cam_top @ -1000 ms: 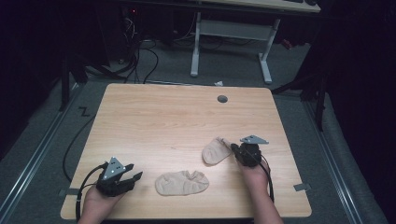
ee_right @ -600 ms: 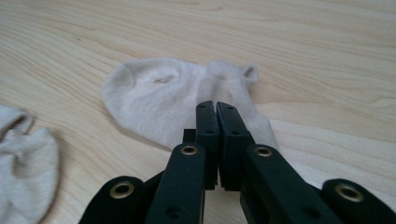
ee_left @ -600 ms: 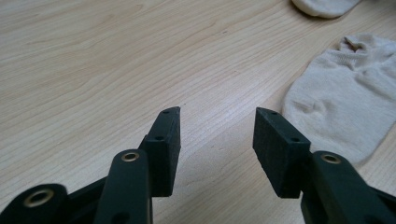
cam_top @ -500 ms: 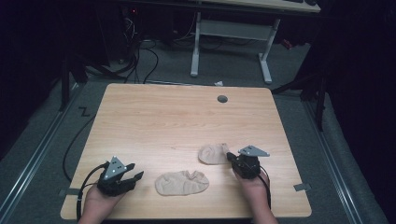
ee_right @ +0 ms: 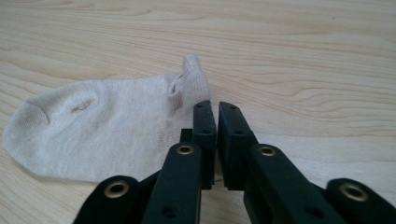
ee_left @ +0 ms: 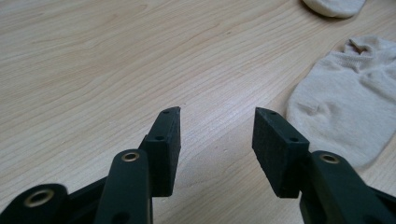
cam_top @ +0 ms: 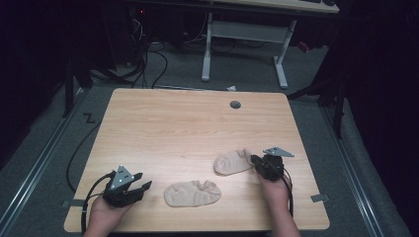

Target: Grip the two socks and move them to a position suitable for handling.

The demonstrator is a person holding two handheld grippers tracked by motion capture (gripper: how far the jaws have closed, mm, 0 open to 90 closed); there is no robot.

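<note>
A light wooden counter holds two beige ankle socks, seen from above. The nearer sock lies flat close to the counter's front edge, about midway along it. The second sock lies just behind and to the right of the nearer one, apart from it.

The left gripper rests low over the counter to the left of the nearer sock, held in a hand — its jaws stand wide apart with bare wood between them. In the left gripper view the nearer sock lies just beside the right-hand jaw.

The right gripper sits at the right end of the second sock, held in the other hand. In the right gripper view its jaws are drawn almost together with only a thin slit between them, gripping nothing — the second sock lies just left of them, cuff end nearest.
</note>
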